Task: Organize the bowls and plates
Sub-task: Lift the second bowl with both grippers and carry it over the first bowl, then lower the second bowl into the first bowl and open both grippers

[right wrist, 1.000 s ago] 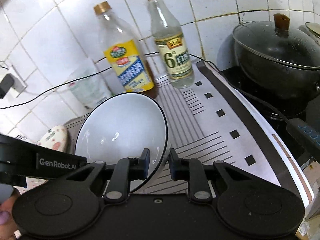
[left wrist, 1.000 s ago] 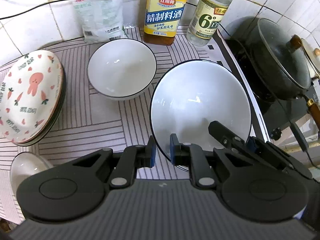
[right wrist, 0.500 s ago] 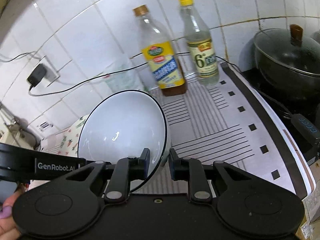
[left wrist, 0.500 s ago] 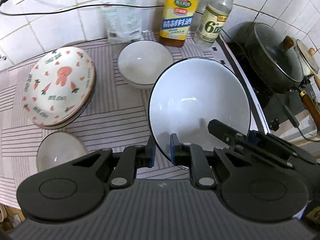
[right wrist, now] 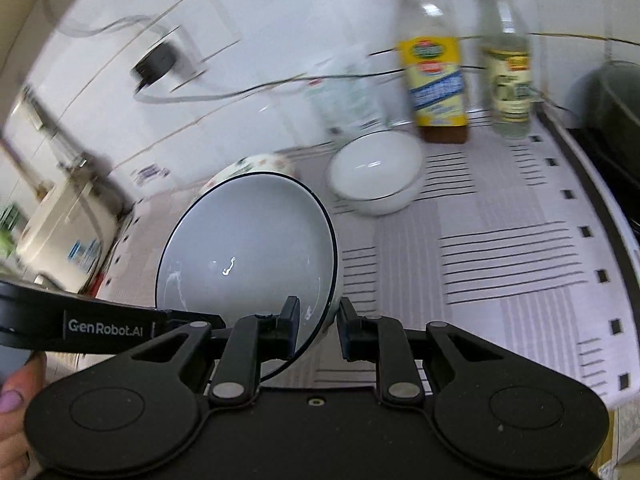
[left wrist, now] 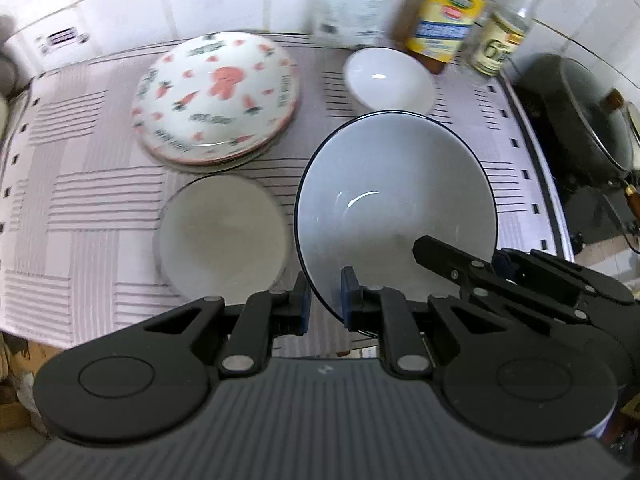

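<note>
A large white bowl (left wrist: 396, 208) with a dark rim hangs tilted above the striped mat, held from two sides. My left gripper (left wrist: 324, 300) is shut on its near rim. In the right wrist view the same large bowl (right wrist: 248, 252) has its rim pinched by my right gripper (right wrist: 318, 320), also shut. A smaller white bowl (left wrist: 390, 80) sits at the back by the bottles. Left of it lies a stack of carrot-patterned plates (left wrist: 216, 96), upside down. A plain white dish (left wrist: 222, 236) rests just left of the held bowl.
Two bottles (left wrist: 444, 20) and a clear bag stand against the tiled wall. A lidded dark pot (left wrist: 588, 120) sits on the stove at the right. A power cord (right wrist: 248, 88) runs along the wall. A person's hand (right wrist: 16, 392) shows at the lower left.
Both grippers carried the large bowl leftward across the counter and a little up. The patterned plates and the plain dish now sit nearer the middle of the left wrist view.
</note>
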`<state>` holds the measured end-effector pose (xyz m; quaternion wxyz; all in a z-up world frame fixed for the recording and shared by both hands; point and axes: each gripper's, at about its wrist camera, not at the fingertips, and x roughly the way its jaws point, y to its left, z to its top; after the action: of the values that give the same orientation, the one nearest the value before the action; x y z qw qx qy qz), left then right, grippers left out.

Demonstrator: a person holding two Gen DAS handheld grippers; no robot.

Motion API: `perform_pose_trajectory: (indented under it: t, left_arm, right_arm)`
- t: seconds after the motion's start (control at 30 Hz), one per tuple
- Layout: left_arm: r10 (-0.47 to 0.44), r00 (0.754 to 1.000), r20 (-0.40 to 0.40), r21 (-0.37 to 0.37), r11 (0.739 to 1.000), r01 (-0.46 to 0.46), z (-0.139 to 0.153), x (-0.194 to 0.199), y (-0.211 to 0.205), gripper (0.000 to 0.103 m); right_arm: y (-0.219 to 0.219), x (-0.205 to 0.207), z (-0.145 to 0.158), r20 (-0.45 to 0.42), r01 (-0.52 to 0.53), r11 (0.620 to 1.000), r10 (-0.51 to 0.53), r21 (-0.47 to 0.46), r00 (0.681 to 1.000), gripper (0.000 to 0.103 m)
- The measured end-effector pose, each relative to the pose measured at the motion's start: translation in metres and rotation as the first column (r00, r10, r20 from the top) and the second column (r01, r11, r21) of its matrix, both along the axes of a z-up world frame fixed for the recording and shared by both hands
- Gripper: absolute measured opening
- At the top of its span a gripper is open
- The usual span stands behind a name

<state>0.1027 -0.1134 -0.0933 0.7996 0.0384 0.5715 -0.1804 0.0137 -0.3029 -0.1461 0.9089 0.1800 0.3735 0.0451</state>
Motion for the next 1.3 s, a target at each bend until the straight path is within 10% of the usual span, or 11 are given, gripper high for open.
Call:
perform_pose_trajectory:
  t: [0.7,1.3]
  left_arm:
    - [0.199,0.974,-0.105,0.081,0.978,-0.191,-0.046,0.036,0.062,0.019]
    - [0.230,0.957,-0.178,0.116,0.971,-0.211,-0.072,0.056,0.077,0.020]
  right_arm:
    - [0.084,0.059,-0.031,0.008,-0.256,0.951,0.261,-0.171,0.965,0.024]
    - [0.114,0.081,-0.040,-0.066,-0.259,0.907,0.252,-0.333,0.966,0.022]
